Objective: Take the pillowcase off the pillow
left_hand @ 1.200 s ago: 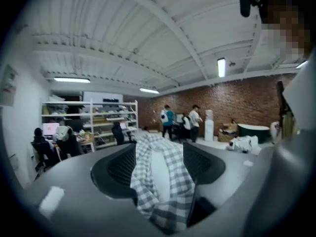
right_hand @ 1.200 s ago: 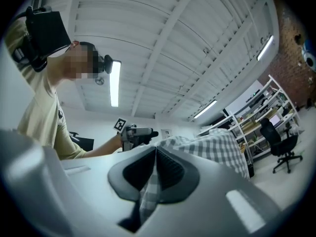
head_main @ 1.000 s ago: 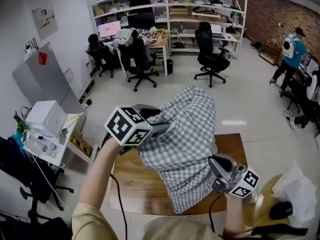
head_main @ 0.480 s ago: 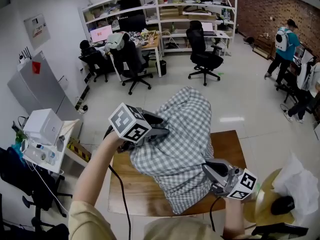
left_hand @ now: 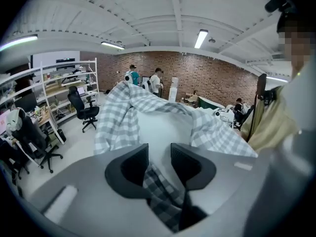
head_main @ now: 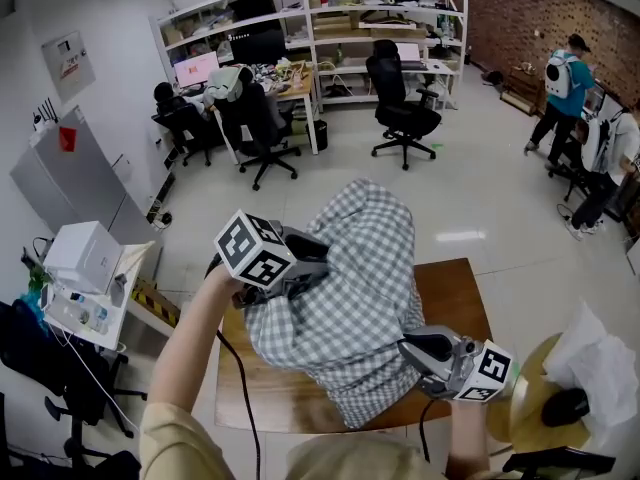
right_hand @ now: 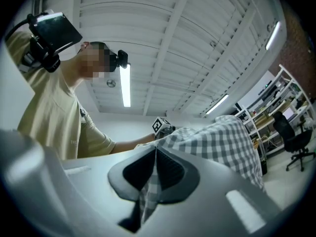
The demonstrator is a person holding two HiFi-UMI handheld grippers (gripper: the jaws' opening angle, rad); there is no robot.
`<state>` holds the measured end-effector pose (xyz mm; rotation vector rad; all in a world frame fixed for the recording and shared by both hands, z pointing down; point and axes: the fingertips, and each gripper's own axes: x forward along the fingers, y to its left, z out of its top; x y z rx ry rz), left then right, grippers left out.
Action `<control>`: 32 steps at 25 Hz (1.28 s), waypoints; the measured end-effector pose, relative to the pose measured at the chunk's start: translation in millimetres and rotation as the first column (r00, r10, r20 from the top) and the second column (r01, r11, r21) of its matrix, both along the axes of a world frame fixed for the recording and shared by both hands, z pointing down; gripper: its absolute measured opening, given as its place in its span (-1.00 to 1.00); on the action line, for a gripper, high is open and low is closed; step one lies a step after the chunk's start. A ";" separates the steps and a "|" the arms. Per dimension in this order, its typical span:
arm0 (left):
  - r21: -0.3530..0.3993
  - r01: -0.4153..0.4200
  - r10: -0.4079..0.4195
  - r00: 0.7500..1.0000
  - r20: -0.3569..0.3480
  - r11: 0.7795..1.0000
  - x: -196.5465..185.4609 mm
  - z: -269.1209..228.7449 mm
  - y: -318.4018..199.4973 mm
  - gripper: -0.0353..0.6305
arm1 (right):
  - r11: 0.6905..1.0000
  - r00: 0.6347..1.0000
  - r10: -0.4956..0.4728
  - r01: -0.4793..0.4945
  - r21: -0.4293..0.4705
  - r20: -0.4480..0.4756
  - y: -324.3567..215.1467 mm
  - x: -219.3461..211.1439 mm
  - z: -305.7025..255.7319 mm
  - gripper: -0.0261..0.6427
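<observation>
A pillow in a grey-and-white checked pillowcase (head_main: pixel 355 288) is held up on end over the wooden table (head_main: pixel 455 293). My left gripper (head_main: pixel 322 263) pushes into its left side. In the left gripper view the jaws (left_hand: pixel 159 162) have just been closing; a gap still shows between the pads, with a fold of checked cloth (left_hand: pixel 158 191) low between them and the white pillow (left_hand: pixel 163 127) beyond. My right gripper (head_main: pixel 408 346) is shut on the case's lower right edge; its pads (right_hand: pixel 155 164) pinch a strip of checked pillowcase (right_hand: pixel 222 142).
Office chairs (head_main: pixel 400 118) and shelving (head_main: pixel 330 18) fill the far floor. People stand at the far right (head_main: pixel 558 88). A cart with a white box (head_main: pixel 85 253) is at the left. A white bag on a round stool (head_main: pixel 590 368) sits near my right hand.
The left gripper has dropped and pressed further into the pillow's side, and the pillow sits a little lower. The right gripper has barely shifted and keeps its hold.
</observation>
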<state>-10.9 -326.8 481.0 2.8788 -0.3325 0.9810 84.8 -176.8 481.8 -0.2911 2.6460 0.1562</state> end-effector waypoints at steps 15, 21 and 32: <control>0.160 -0.087 0.092 0.995 -0.024 0.983 23.3 0.5 15.8 -0.87 | 0.997 1.000 -0.002 0.000 -0.077 -0.025 -16.1 3.5 30.8 -0.90; 0.180 -0.038 0.059 0.992 -0.112 0.983 4.9 -42.2 24.9 -0.88 | 0.993 0.995 0.097 -0.096 -0.069 0.015 -22.3 12.8 24.8 -0.77; 0.088 0.015 -0.004 0.992 -0.130 0.996 -2.3 -31.7 20.6 -0.88 | 0.917 0.917 0.385 -0.369 0.151 -0.099 -18.1 -1.5 -82.6 -0.27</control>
